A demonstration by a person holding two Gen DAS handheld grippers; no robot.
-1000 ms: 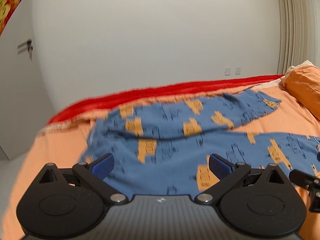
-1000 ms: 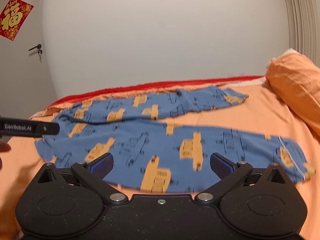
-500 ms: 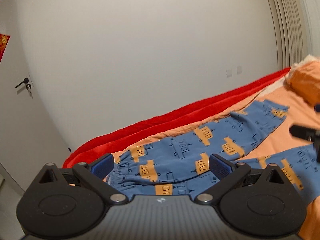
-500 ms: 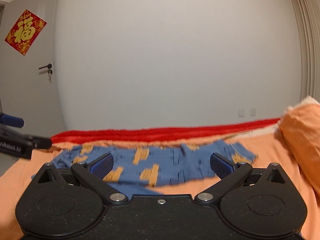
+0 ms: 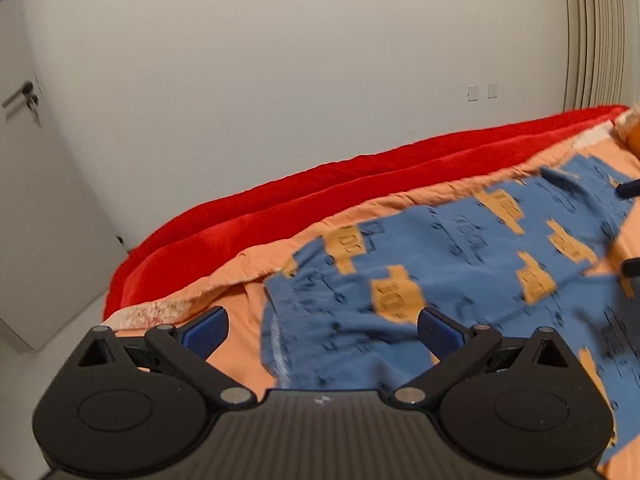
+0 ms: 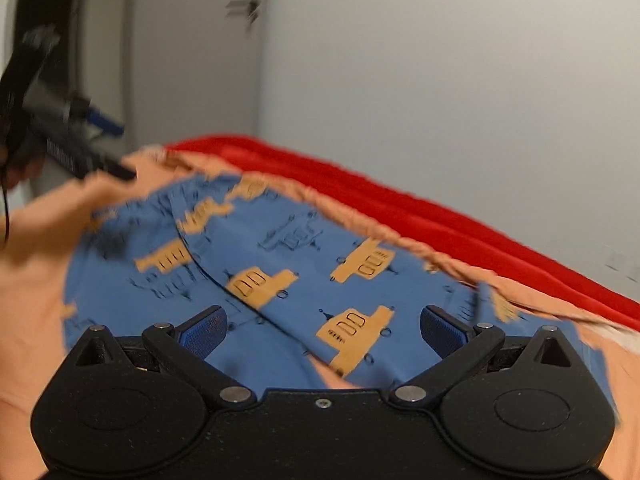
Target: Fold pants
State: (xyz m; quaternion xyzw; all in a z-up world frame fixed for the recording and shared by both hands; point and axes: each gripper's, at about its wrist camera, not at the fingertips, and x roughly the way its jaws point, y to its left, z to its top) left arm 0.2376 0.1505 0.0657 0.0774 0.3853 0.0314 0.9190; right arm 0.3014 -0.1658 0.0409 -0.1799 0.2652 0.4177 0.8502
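Observation:
Blue pants with an orange vehicle print (image 5: 448, 272) lie spread on the orange bed sheet (image 5: 240, 312). My left gripper (image 5: 322, 330) is open and empty, just above the waistband end at the left edge of the pants. My right gripper (image 6: 324, 330) is open and empty, low over the far leg of the pants (image 6: 288, 264). The left gripper also shows in the right wrist view (image 6: 68, 136) at the upper left, above the waist end. Parts of the right gripper's fingers (image 5: 628, 188) show at the right edge of the left wrist view.
A red blanket (image 5: 320, 196) runs along the far edge of the bed, against a white wall (image 5: 280, 60). A white door with a handle (image 5: 20, 96) stands at the left. Curtains (image 5: 600, 32) hang at the right.
Both grippers have swung and dropped toward the far leg of the pants. The left moved to the waist end, the right turned left over the leg. Both stayed open.

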